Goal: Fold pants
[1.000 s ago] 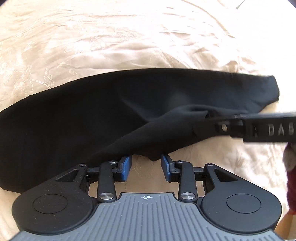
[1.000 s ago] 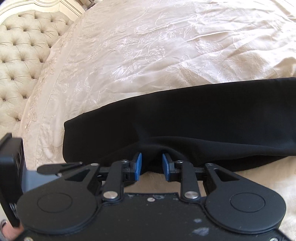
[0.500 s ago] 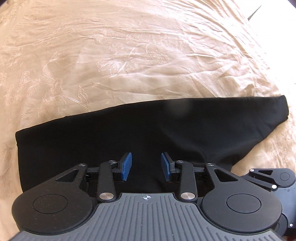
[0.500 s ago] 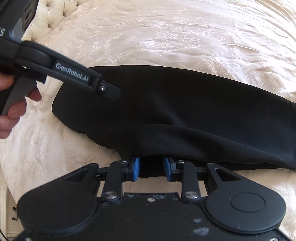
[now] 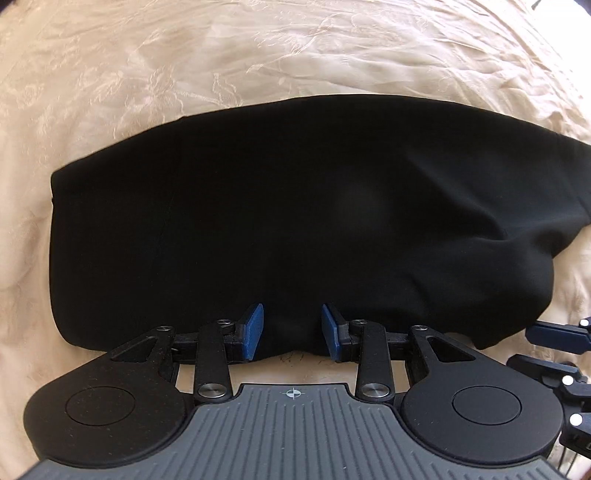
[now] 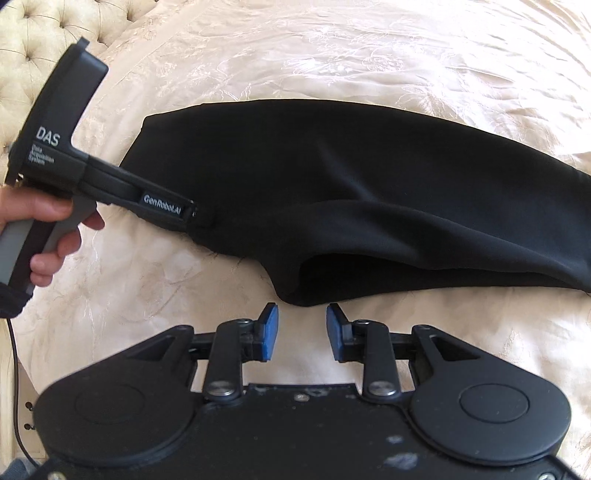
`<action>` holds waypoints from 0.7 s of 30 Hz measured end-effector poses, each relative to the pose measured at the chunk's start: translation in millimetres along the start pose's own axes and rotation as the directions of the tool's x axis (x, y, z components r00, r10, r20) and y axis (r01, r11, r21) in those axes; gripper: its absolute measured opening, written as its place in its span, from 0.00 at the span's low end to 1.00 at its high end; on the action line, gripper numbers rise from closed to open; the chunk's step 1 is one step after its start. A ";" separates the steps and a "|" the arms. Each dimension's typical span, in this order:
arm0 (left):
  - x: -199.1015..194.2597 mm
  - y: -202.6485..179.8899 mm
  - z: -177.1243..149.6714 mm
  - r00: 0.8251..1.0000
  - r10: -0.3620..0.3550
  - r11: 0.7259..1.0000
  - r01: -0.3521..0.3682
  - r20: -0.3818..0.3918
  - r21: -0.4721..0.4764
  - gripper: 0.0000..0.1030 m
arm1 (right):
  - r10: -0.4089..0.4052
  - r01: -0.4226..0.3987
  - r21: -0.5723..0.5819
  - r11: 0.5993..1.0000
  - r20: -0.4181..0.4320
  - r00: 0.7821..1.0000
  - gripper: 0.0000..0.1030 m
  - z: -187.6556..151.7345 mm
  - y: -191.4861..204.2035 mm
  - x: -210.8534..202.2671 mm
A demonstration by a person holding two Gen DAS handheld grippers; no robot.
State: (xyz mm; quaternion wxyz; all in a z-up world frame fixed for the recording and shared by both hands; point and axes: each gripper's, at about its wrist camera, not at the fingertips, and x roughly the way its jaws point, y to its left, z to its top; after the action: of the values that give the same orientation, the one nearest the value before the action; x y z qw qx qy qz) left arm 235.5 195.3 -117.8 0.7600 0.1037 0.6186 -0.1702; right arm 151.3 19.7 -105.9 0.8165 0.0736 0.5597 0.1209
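Note:
The black pants lie folded in a long band across the cream bedspread. My left gripper is open, its blue pads on either side of the pants' near edge, with cloth between them but not pinched. In the right wrist view the pants show a loose folded lip at the near edge. My right gripper is open and empty, just short of that lip. The left gripper's body, held in a hand, reaches to the pants' left end there.
A tufted cream headboard stands at the far left of the right wrist view. The embroidered bedspread spreads beyond the pants. The right gripper's fingers show at the right edge of the left wrist view.
Both grippers have let go of the pants and opened. The right gripper has drawn back from the cloth edge. The pants now lie folded over in a shorter band.

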 end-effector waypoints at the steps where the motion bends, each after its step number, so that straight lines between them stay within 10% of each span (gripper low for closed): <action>1: -0.1 4.8 0.4 1.000 -0.018 1.000 0.018 0.001 -0.012 0.33 | -0.002 0.002 -0.001 1.000 0.007 1.000 0.30 2.2 2.8 2.4; 5: -2.5 14.7 4.5 0.999 -0.041 0.999 0.041 0.000 -0.005 0.33 | -0.022 0.022 0.010 1.000 0.022 1.000 0.30 10.1 12.3 13.0; 7: -3.5 17.2 6.7 0.999 -0.046 0.999 0.046 -0.005 0.013 0.33 | -0.011 0.012 0.046 0.999 -0.016 1.000 0.11 16.5 9.7 19.5; 21: -13.0 44.6 12.3 1.000 0.012 0.994 -0.011 -0.007 0.104 0.33 | 0.063 -0.034 0.253 0.967 -0.108 0.992 0.18 5.0 -12.0 -4.5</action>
State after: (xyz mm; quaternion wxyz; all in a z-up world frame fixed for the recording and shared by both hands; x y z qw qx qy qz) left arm 261.6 233.5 -104.9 0.7522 0.1474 0.6111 -0.1976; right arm 155.8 7.1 -103.2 0.7640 0.1828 0.6145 0.0730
